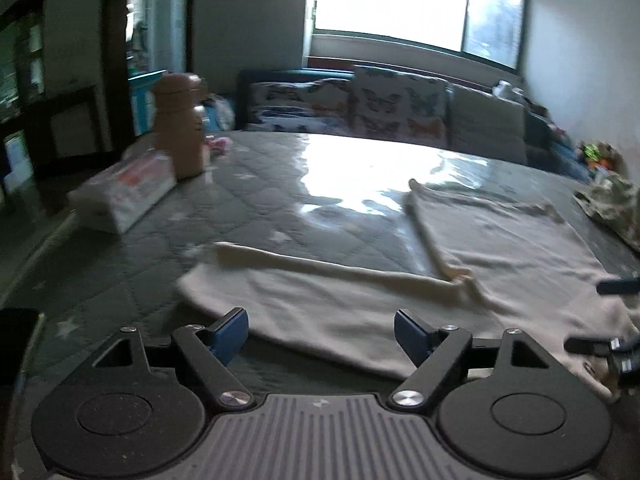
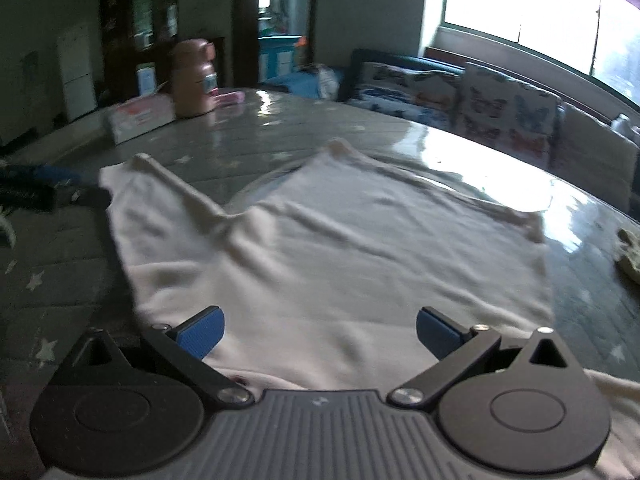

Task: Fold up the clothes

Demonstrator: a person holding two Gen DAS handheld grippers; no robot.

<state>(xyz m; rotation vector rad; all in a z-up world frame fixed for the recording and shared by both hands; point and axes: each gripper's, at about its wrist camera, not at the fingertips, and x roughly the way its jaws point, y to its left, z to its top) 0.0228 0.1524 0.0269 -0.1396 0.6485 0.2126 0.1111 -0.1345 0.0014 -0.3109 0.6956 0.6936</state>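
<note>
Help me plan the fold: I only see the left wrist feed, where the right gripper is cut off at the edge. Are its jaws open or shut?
Observer: Open. The right gripper has its jaws spread wide, with nothing pinched between them.
Operator: What is under it?
Observer: The cream garment; its near edge runs beneath the gripper's body.
Operator: Is the cloth flat there?
Observer: Not quite. Shallow wrinkles cross its middle, starting at the notch between its two long parts.
</note>
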